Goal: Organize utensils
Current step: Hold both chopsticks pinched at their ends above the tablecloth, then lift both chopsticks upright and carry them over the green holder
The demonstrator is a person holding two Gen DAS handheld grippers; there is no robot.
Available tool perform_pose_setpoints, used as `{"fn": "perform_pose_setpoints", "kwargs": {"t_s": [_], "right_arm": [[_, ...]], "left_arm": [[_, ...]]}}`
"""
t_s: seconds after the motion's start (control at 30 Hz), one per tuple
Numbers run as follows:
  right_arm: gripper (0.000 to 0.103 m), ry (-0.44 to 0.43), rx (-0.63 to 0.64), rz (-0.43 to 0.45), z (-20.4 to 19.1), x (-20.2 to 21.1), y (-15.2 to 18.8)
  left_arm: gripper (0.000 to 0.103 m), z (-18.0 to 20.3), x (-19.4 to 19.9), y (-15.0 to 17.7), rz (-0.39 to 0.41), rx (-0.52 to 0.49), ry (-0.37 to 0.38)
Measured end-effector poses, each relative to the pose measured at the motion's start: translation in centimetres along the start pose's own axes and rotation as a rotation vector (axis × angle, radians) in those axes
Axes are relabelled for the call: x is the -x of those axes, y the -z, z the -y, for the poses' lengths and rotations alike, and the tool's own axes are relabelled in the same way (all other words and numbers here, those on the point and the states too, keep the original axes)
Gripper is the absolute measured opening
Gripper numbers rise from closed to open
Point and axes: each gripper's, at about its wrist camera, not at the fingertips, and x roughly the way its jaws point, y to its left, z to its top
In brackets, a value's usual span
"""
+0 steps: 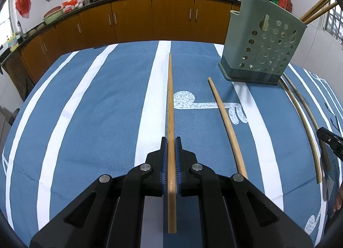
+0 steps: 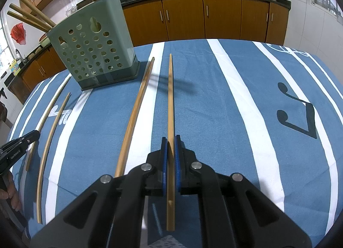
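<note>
Wooden chopsticks are partly sorted: several already stand in the green perforated holder (image 1: pixel 264 42) on the blue striped bench (image 1: pixel 96 108). The left gripper (image 1: pixel 171 147) has its jaws pinching one chopstick (image 1: pixel 170 97) lengthwise, and the right gripper (image 2: pixel 170 147) has its jaws pinching another chopstick (image 2: pixel 170 97) the same way. Both sticks are held over the cloth, not yet in the holder. Loose chopsticks (image 2: pixel 134 119) lie near the holder, so, by my reading, about half remains.
</note>
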Motion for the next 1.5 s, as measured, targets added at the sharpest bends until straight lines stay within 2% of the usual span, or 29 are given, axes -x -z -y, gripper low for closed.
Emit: {"fn": "perform_pose_setpoints", "kwargs": {"t_s": [0.63, 0.77, 0.97, 1.13, 1.3, 1.5], "right_arm": [[0.008, 0.003, 0.028, -0.002, -0.1, 0.4, -0.3], [0.008, -0.004, 0.044, 0.081, 0.0, 3.5, -0.9], [0.007, -0.011, 0.055, 0.238, 0.2, 9.0, -3.1], [0.007, -0.023, 0.039, 0.331, 0.5, 11.9, -4.8], [0.007, -0.032, 0.037, 0.373, 0.5, 13.4, -5.8], [0.007, -0.079, 0.045, 0.415, -0.1, 15.9, -7.0]], "left_arm": [[0.007, 0.7, 0.3, 0.1, -0.005, -0.028, -0.045], [0.007, -0.1, 1.4, 0.5, -0.009, -0.010, -0.015], [0.007, -1.7, 5.6, -0.4, 0.078, 0.018, 0.034], [0.007, -2.4, 9.8, -2.3, 0.184, 0.041, 0.086], [0.007, -2.8, 12.3, -3.9, 0.256, 0.058, 0.118], [0.007, -2.3, 14.7, -5.2, 0.302, 0.041, 0.167]]}}
